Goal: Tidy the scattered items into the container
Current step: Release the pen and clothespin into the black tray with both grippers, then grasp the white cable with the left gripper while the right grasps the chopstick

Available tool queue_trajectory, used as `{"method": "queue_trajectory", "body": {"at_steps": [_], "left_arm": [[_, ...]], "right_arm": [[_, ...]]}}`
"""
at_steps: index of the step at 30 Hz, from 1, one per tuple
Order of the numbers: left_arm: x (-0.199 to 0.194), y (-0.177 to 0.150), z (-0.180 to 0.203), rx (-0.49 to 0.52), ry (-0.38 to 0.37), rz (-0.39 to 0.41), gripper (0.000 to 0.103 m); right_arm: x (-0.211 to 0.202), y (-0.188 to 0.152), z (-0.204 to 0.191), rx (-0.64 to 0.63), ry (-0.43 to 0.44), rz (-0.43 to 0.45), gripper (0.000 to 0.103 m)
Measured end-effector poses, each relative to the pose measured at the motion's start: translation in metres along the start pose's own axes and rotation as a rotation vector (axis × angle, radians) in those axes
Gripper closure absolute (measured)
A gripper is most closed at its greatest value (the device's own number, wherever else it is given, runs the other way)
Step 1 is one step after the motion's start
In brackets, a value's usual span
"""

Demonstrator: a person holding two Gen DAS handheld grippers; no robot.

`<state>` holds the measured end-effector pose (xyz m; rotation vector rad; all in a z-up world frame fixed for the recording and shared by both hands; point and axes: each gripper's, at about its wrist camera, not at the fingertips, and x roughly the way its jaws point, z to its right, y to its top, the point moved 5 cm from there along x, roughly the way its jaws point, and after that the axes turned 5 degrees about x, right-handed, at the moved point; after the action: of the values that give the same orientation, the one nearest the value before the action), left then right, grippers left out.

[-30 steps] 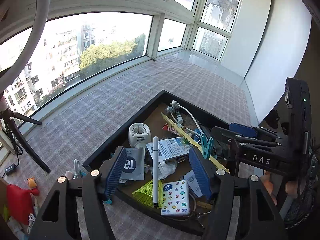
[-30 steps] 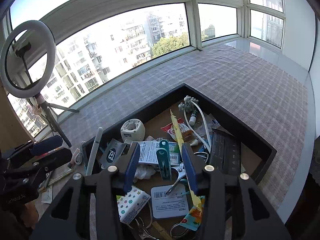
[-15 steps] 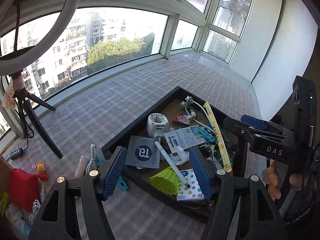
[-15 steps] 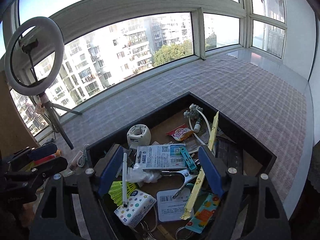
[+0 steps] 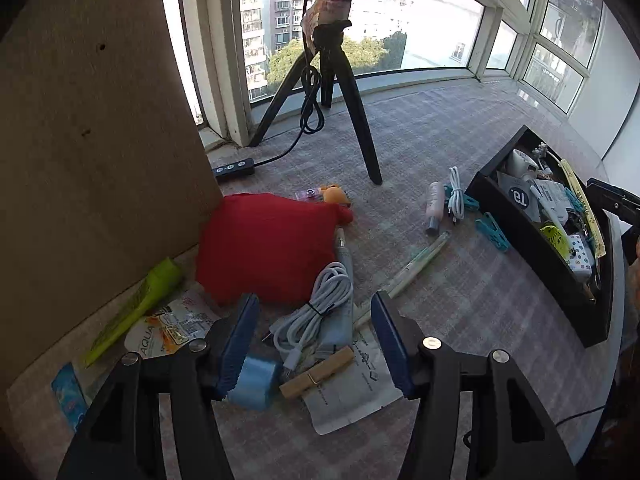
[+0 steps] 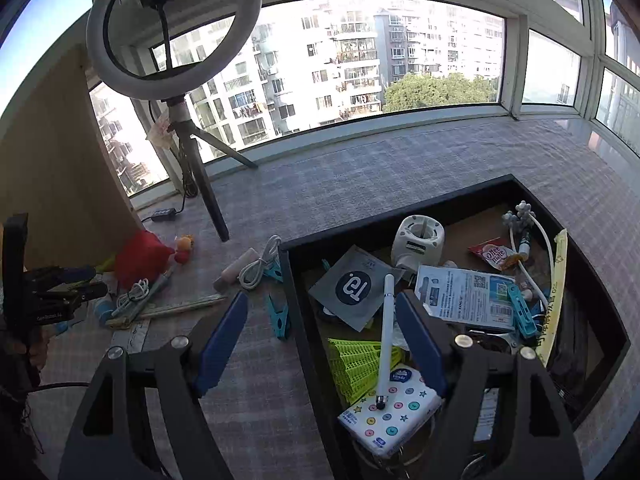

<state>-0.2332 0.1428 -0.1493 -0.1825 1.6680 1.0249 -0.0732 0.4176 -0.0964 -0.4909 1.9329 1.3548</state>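
My left gripper (image 5: 314, 342) is open and empty, low over a pile of scattered items: a coiled white cable (image 5: 316, 312), a wooden clothespin (image 5: 316, 372), a blue tape roll (image 5: 252, 384), a white paper packet (image 5: 352, 396) and a red pouch (image 5: 268, 248). The black container (image 5: 532, 240) stands at the right, full of items. My right gripper (image 6: 320, 340) is open and empty over the container's (image 6: 296, 292) left wall, above a white pen (image 6: 386, 336) and a dotted tissue pack (image 6: 392, 408). The left gripper also shows far left in the right wrist view (image 6: 68, 284).
A ring light tripod (image 5: 340, 92) and its cable remote (image 5: 234, 168) stand behind the pile. A brown board (image 5: 80, 152) walls the left. Loose on the cloth lie a pink tube (image 5: 435, 208), a second white cable (image 5: 454, 196), teal clips (image 5: 494, 232), a green pen (image 5: 412, 268).
My left gripper swung left from above the container to the pile near the brown board. My right gripper pulled back and left and opened; the teal clip and white pen now lie in the container.
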Motion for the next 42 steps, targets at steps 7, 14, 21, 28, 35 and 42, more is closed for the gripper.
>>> {"method": "queue_trajectory", "body": {"at_steps": [7,14,21,28,35,42], "left_arm": [[0.024,-0.013,-0.012,0.034,-0.026,-0.078,0.048],[0.042,-0.013,-0.007,0.082,-0.050,-0.119,0.048],[0.055,-0.010,-0.005,0.147,-0.113,-0.167,0.048],[0.066,-0.005,-0.005,0.159,-0.209,-0.202,0.051],[0.064,-0.007,0.000,0.148,-0.264,-0.211,0.058],[0.060,-0.008,0.008,0.169,-0.221,-0.201,0.076]], "right_arm": [[0.062,-0.019,-0.092,-0.320,0.133,-0.169,0.039],[0.107,-0.044,-0.153,-0.623,0.183,-0.292,0.039],[0.133,-0.049,-0.174,-0.761,0.244,-0.373,0.039],[0.158,-0.052,-0.188,-0.878,0.293,-0.455,0.039],[0.167,-0.052,-0.191,-0.884,0.344,-0.488,0.040],[0.155,-0.050,-0.180,-0.857,0.320,-0.495,0.070]]}}
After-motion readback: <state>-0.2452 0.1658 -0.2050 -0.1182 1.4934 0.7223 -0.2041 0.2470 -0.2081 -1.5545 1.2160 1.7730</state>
